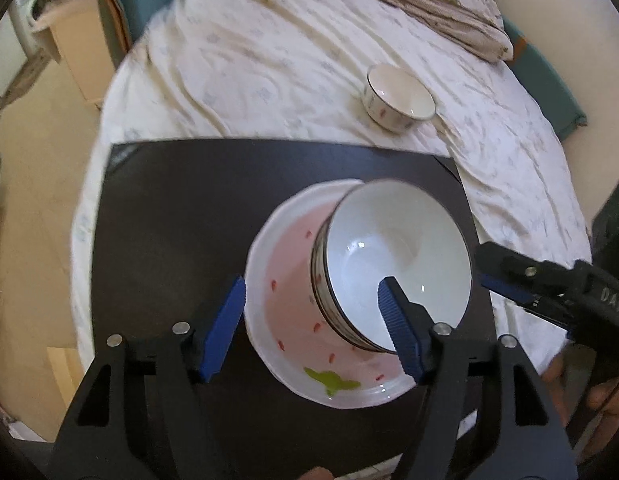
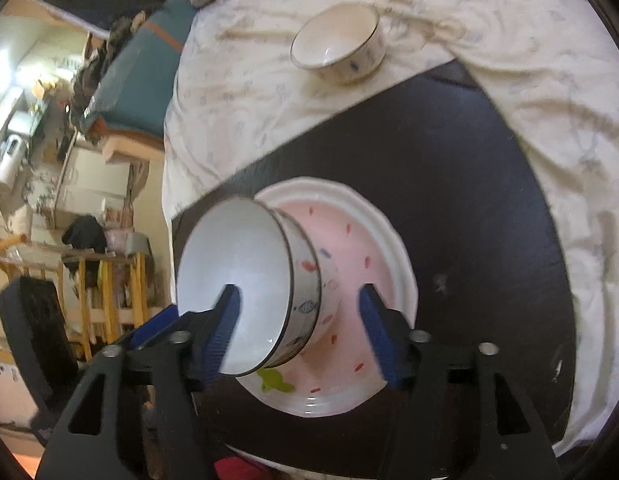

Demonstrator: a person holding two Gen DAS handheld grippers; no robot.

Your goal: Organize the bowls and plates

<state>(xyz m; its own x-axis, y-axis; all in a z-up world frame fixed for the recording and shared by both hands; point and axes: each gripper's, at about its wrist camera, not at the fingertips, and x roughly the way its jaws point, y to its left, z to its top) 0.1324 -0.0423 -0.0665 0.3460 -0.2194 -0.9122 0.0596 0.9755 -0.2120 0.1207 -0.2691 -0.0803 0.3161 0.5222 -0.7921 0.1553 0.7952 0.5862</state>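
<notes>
Loosely between both claws' open jaws, bowl (image 1: pixel 393 264) on plate (image 1: pixel 285 312).

The only readable lettering is "DAS" in pale capitals on the black body of the right gripper (image 1: pixel 489 270), seen at the right edge of the left wrist view; the word runs on past the edge of the frame, so whatever follows cannot be read. The right wrist view shows no legible text, label or number anywhere.
</notes>
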